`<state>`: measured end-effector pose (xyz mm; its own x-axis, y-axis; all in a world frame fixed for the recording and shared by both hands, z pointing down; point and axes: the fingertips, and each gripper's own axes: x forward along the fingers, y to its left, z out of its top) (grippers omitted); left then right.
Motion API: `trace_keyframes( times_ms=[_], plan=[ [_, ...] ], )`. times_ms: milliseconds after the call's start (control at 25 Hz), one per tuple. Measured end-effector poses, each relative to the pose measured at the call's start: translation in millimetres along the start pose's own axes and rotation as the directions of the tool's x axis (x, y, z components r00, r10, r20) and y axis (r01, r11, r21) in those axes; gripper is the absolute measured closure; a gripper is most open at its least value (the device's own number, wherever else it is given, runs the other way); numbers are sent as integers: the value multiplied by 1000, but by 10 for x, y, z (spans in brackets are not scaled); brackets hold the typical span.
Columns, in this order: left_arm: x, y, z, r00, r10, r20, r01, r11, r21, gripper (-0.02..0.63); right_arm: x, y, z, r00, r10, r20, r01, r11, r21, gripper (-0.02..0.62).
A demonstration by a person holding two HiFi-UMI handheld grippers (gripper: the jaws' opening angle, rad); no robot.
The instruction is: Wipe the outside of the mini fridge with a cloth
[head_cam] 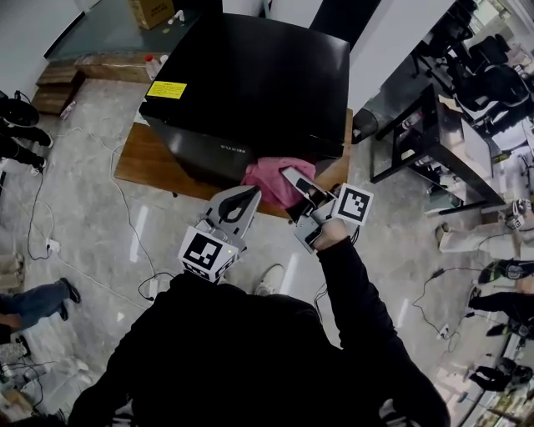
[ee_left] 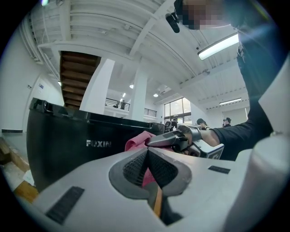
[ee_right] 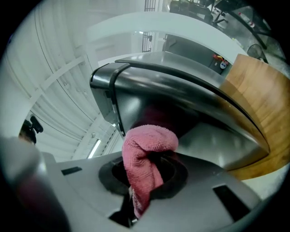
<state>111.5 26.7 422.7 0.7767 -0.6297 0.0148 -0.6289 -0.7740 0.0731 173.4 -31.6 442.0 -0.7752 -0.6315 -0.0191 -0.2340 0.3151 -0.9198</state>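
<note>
A black mini fridge (head_cam: 250, 79) stands on a low wooden board (head_cam: 146, 158); its front face carries a small brand label (ee_left: 98, 143). A pink cloth (head_cam: 271, 179) is pressed against the lower front of the fridge, and my right gripper (head_cam: 294, 185) is shut on it. In the right gripper view the cloth (ee_right: 147, 161) bulges out between the jaws, close to the fridge's glossy side (ee_right: 181, 104). My left gripper (head_cam: 246, 200) hangs just left of the cloth, jaws shut with nothing in them (ee_left: 147, 170).
A yellow sticker (head_cam: 166, 89) sits on the fridge's top left corner. Cables (head_cam: 117, 200) trail over the grey floor at left. A black metal table (head_cam: 434, 142) stands to the right. A person's leg (head_cam: 37, 302) shows at far left, cardboard boxes (head_cam: 152, 10) behind the fridge.
</note>
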Motion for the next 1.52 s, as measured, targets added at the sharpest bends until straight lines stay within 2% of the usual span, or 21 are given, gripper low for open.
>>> trace_keyframes(
  times_ms=[240,520,760,1000,1120,1280,1520],
  plan=[
    [35,43,-263,1000,4,-31,-5,1000,-19,600,18,-297,-95,999,-35,-24,36,999,33,541],
    [163,69,-702,998,-8,-68,6,1000,-27,600,-44,-942,-269,990,-133,-56,138,986,95,541],
    [225,157,-1254,992,-7,-128,0,999,-50,600,-106,-1568,-511,971,-226,-83,237,956,172,541],
    [316,244,-1686,987,-21,-160,0,992,-130,600,-111,-2108,-734,950,-288,-118,307,928,211,540],
    [375,262,-1947,979,-31,-199,5,991,-134,600,-153,-2410,-859,930,-339,-140,364,901,237,540],
    [421,337,-2254,969,-28,-246,-10,988,-152,600,-138,-2778,-998,928,-343,-143,370,885,283,540],
    [461,374,-2606,951,-34,-308,-17,986,-164,600,-152,-3248,-1191,901,-397,-174,433,839,329,540]
  ],
)
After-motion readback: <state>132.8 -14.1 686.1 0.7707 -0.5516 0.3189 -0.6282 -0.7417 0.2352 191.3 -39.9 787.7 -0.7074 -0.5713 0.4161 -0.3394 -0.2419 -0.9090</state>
